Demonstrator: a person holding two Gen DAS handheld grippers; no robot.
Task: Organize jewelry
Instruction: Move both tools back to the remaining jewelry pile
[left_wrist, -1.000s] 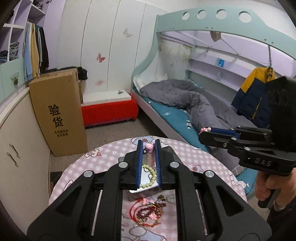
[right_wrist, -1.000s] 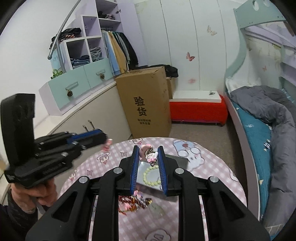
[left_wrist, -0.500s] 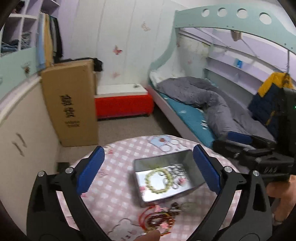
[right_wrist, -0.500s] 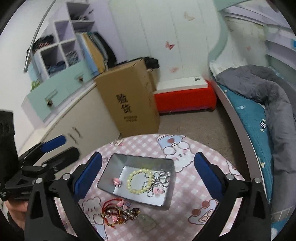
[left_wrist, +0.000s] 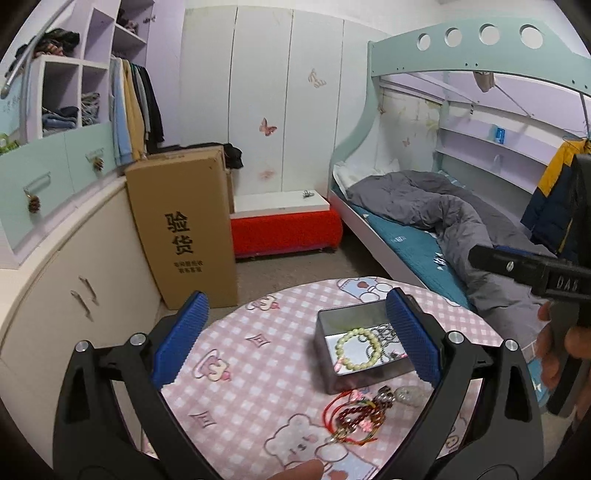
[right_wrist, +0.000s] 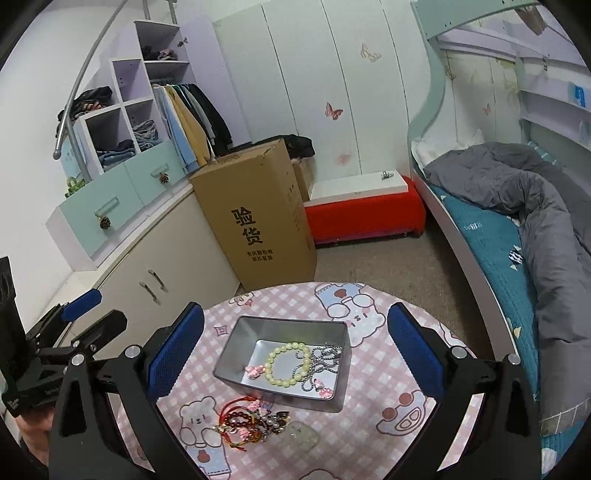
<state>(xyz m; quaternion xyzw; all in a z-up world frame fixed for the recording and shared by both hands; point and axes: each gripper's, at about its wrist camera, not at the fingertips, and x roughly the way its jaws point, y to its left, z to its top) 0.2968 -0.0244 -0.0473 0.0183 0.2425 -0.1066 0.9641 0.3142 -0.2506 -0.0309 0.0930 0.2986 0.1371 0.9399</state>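
**Silver tin part-filled, tangle waiting**

Metal tin (right_wrist: 334, 384) sits mid-tabletop (right_wrist: 388, 435) holding a pale bead bracelet (right_wrist: 288, 363) and a chain (right_wrist: 323, 363). Both the left gripper (left_wrist: 295, 341) and right gripper (right_wrist: 295, 349) have fingers spread wide, empty. At six o'clock of the tin lies the red jewelry tangle (right_wrist: 249, 421); picking one piece from it looks next, needing a careful single-strand pinch.

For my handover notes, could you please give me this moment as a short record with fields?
table: round table, pink checked cloth
tin: open metal tin on the table
in tin: pale green bead bracelet, silver chain, pink charms
outside tin: tangled red jewelry pile in front of the tin
left gripper: open, empty
right gripper: open, empty
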